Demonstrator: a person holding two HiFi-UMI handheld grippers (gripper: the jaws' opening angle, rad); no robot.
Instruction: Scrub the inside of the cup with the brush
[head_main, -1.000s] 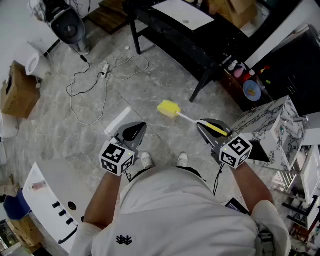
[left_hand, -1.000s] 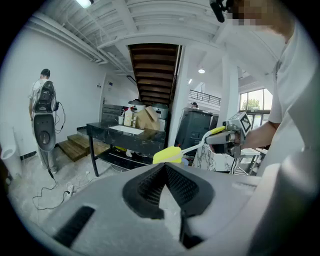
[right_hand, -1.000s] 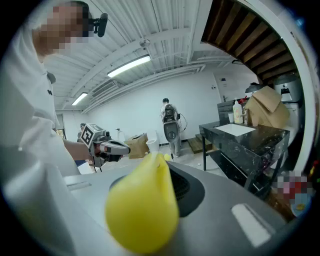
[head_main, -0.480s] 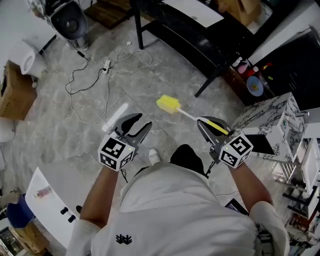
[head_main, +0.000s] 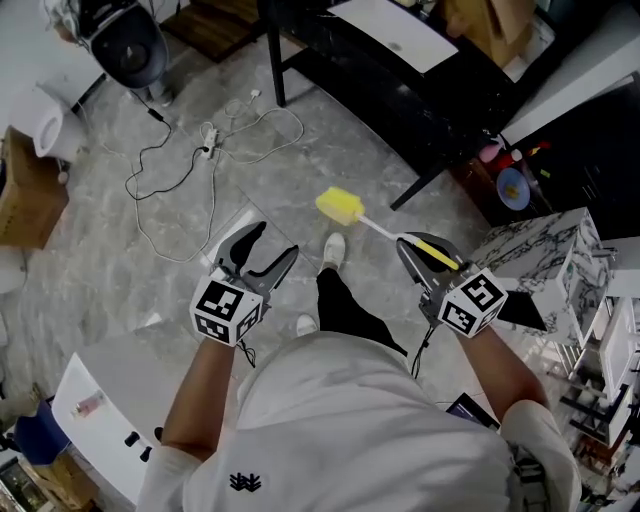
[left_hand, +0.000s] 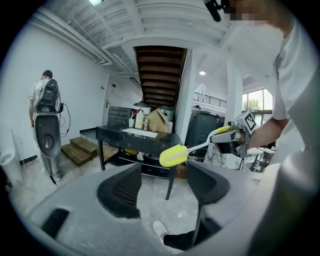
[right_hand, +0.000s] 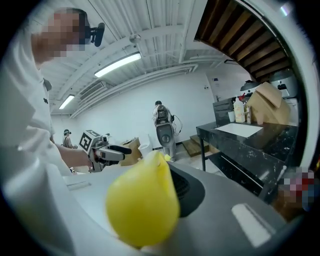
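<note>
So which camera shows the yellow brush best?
Head view: the whole brush shows, head to handle in the right hand-held gripper. Left gripper view shows it smaller; right gripper view, only a blurred yellow handle.

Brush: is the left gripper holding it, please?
No, the right gripper holds the brush; the left gripper, jaws just opening, is empty.

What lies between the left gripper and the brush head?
Head view: only floor between brush and left gripper, whose empty jaws have just been opening.
</note>
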